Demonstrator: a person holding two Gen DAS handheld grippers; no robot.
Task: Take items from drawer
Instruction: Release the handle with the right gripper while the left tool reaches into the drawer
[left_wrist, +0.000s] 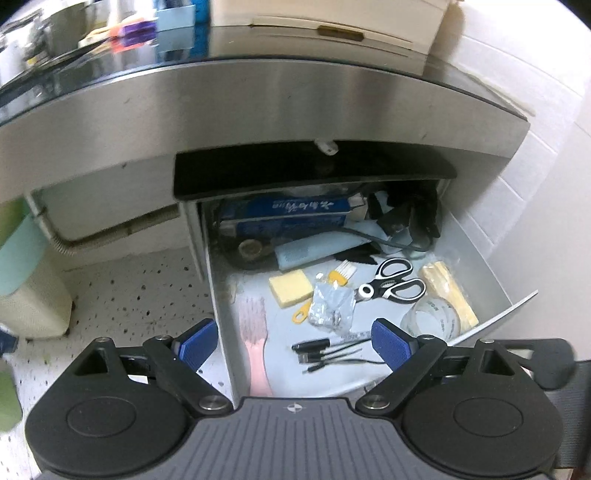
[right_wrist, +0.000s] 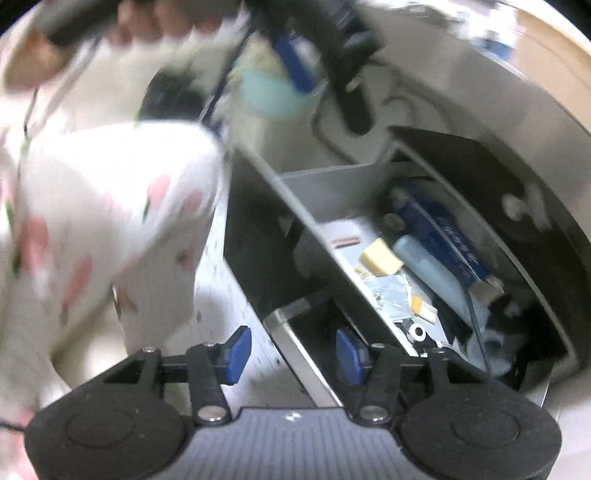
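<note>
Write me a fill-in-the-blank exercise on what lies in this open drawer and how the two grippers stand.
1. The drawer under the steel counter stands ____.
2. The scissors have black and ____ handles.
3. The brush lying along the drawer's left wall is ____ in colour.
4. The left gripper and the right gripper both hold ____.

Missing words: open; white; pink; nothing

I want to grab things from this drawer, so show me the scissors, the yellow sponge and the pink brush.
scissors (left_wrist: 392, 282): left wrist view, on the handle loops.
yellow sponge (left_wrist: 290, 287): left wrist view, middle of its top face.
pink brush (left_wrist: 255, 325): left wrist view, where bristles meet handle.
</note>
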